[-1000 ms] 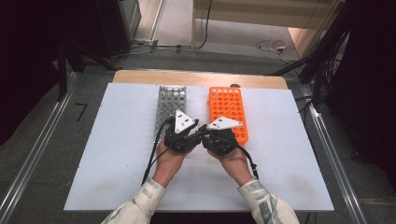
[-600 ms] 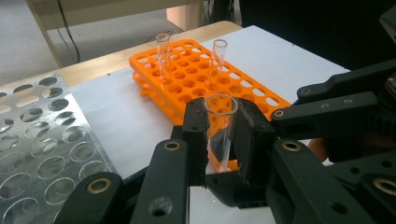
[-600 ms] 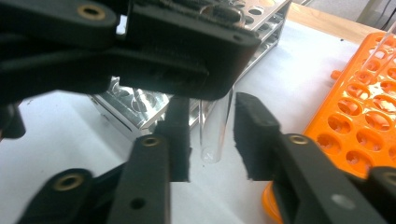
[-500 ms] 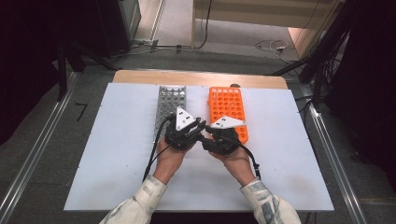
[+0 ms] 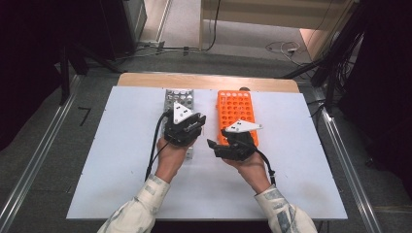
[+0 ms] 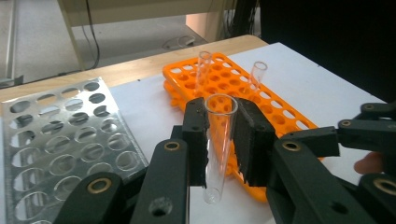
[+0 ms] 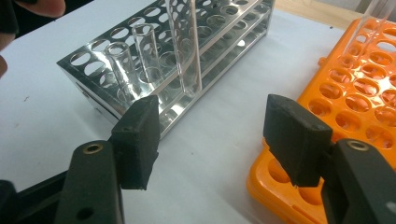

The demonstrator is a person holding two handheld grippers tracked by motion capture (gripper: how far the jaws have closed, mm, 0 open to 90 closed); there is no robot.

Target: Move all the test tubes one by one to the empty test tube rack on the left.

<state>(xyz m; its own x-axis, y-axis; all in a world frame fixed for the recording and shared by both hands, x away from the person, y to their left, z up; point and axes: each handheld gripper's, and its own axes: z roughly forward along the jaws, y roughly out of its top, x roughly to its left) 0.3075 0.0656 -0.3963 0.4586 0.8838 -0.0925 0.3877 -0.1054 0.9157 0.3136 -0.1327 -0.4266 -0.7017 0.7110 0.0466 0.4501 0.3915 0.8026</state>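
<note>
In the high view, the right gripper (image 5: 219,144) is swinging away from the left gripper (image 5: 187,127), turning sideways beside the orange rack (image 5: 237,109) on the tabletop (image 5: 121,160). In the left gripper view, the jaws are clamping a clear test tube (image 6: 219,140) upright, between the racks. In the right gripper view, the jaws are standing wide apart, empty, facing the metal rack (image 7: 187,60); the handover looks finished.

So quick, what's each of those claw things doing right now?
Left gripper: closed on a clear test tube, held upright.
Right gripper: open, holding nothing.
</note>
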